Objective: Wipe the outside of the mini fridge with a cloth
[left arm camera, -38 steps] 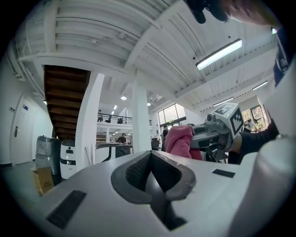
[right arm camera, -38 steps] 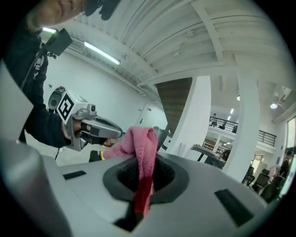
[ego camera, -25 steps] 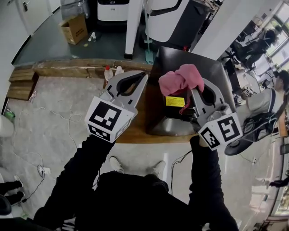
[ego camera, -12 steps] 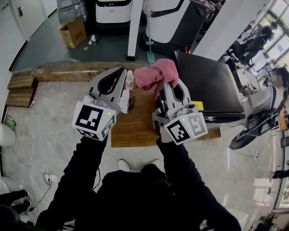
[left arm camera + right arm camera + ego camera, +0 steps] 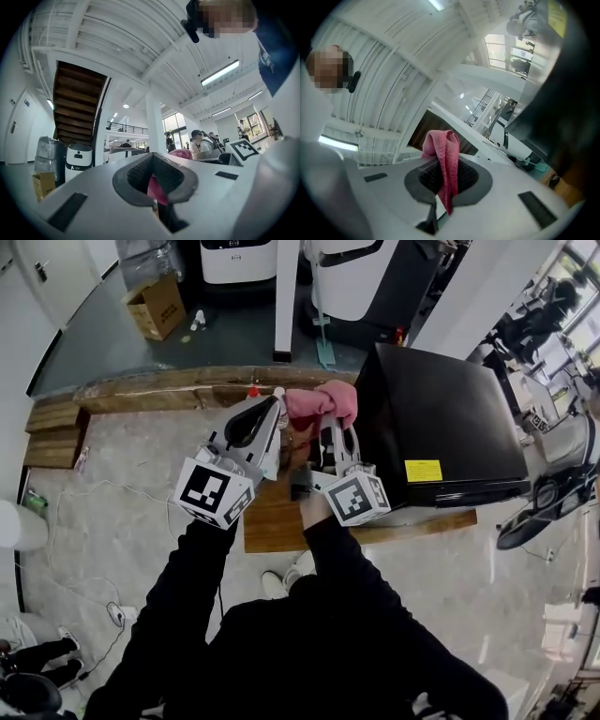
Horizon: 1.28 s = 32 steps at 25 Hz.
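Pale grey marbled stone floor (image 5: pixel 122 456) spreads to the left of the left gripper (image 5: pixel 275 404), crossed by thin white cables (image 5: pixel 105 510). Beyond its tips a long rough wooden ledge (image 5: pixel 159 381) edges a dark grey-green floor (image 5: pixel 234 334), where a brown cardboard box (image 5: pixel 155 306) and a white square pillar (image 5: pixel 286 296) stand. Above the gripper: white ribbed ceiling (image 5: pixel 117 42), a long strip light (image 5: pixel 220 72), a brown wooden staircase (image 5: pixel 77 108)

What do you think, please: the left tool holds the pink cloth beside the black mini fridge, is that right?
Not quite: the right tool holds the pink cloth beside the black mini fridge, as the right gripper view shows.
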Each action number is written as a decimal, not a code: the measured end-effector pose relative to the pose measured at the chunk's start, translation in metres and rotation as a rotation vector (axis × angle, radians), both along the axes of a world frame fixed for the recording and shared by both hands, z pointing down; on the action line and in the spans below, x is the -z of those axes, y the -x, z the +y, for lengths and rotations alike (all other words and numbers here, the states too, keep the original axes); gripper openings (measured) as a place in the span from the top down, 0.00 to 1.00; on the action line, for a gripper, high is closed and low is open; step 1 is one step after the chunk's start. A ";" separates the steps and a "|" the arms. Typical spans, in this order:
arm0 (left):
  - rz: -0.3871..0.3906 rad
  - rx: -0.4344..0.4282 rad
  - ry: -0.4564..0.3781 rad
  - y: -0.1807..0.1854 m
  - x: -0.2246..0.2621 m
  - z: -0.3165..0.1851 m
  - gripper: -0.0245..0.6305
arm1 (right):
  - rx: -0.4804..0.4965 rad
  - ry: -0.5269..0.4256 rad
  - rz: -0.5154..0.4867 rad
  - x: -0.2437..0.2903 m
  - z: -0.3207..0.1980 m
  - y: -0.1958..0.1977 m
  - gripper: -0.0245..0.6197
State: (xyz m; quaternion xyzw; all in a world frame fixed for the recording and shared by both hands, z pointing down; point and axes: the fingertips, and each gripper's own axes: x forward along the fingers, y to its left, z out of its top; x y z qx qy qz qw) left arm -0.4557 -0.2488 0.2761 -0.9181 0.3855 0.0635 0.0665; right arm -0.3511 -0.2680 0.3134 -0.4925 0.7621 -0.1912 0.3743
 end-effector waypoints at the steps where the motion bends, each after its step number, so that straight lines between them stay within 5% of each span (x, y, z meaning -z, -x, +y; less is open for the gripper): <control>1: -0.001 -0.006 0.000 -0.004 -0.004 -0.005 0.95 | 0.001 0.005 -0.033 -0.004 -0.005 -0.004 0.94; 9: -0.027 -0.025 0.024 -0.021 -0.029 -0.060 0.95 | -0.019 0.078 -0.301 -0.039 -0.062 -0.030 0.94; 16: -0.034 -0.097 0.035 -0.039 -0.041 -0.093 0.95 | -0.187 0.263 -0.449 -0.092 -0.087 -0.064 0.94; 32: -0.078 -0.370 0.092 -0.073 -0.088 -0.138 0.95 | -0.460 0.122 -0.708 -0.131 -0.105 -0.123 0.94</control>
